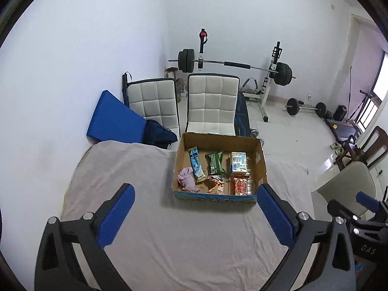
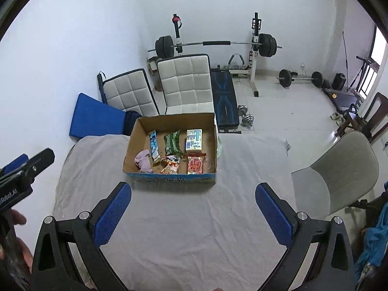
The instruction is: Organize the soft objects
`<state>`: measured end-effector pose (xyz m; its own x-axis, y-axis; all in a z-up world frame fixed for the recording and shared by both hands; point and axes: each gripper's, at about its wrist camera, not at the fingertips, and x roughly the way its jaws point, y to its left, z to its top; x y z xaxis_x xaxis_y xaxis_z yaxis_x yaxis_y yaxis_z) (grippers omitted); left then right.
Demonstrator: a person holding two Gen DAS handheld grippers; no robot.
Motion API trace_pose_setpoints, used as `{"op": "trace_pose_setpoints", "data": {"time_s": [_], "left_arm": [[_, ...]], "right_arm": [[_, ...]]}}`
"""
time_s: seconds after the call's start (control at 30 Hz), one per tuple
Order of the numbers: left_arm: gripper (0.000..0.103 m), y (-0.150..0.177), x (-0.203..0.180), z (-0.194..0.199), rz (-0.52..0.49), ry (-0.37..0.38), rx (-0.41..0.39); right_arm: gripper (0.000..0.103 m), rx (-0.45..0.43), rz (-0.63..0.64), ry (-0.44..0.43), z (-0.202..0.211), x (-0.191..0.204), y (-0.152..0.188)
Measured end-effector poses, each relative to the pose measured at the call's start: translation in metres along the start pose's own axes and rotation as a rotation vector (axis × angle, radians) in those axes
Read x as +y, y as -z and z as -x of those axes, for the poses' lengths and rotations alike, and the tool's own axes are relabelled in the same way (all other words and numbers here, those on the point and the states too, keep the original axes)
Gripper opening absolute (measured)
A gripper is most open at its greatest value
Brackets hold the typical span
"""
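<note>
An open cardboard box (image 1: 260, 167) (image 2: 169, 120) stands at the far edge of a table under a grey cloth (image 1: 169, 230) (image 2: 194, 218). In it lie a pink cloth (image 1: 186, 179) (image 2: 143, 161), a blue packet (image 1: 196, 167) (image 2: 154, 148), a green packet (image 1: 215, 162) (image 2: 172, 143), a white-blue pack (image 1: 238, 162) (image 2: 194, 140) and red snack packets (image 1: 241, 186) (image 2: 195, 165). My left gripper (image 1: 195, 215) is open and empty, short of the box. My right gripper (image 2: 192, 212) is open and empty, also short of the box.
Two white padded chairs (image 1: 211, 101) (image 2: 186, 84) stand behind the table, with a blue mat (image 1: 111, 118) at the left. A barbell rack (image 1: 232, 65) and dumbbells (image 2: 245, 115) are at the back. A grey chair (image 2: 339, 169) stands at the right.
</note>
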<state>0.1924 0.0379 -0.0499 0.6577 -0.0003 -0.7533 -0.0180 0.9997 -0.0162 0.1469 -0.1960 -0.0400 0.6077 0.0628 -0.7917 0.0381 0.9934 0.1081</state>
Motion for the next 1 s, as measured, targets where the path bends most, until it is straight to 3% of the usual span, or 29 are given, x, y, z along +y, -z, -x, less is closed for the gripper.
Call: {"op": "trace_pose_setpoints", "data": {"time_s": [0.3, 1.0], "left_arm": [[0.103, -0.002, -0.001, -0.008, 0.001, -0.015, -0.007], [0.103, -0.006, 0.002, -0.011, 0.01, -0.026, -0.023]], "right_arm": [[0.103, -0.082, 0.02, 0.034, 0.002, 0.009, -0.017], [0.103, -0.098, 0.028, 0.035, 0.005, 0.016, -0.025]]}}
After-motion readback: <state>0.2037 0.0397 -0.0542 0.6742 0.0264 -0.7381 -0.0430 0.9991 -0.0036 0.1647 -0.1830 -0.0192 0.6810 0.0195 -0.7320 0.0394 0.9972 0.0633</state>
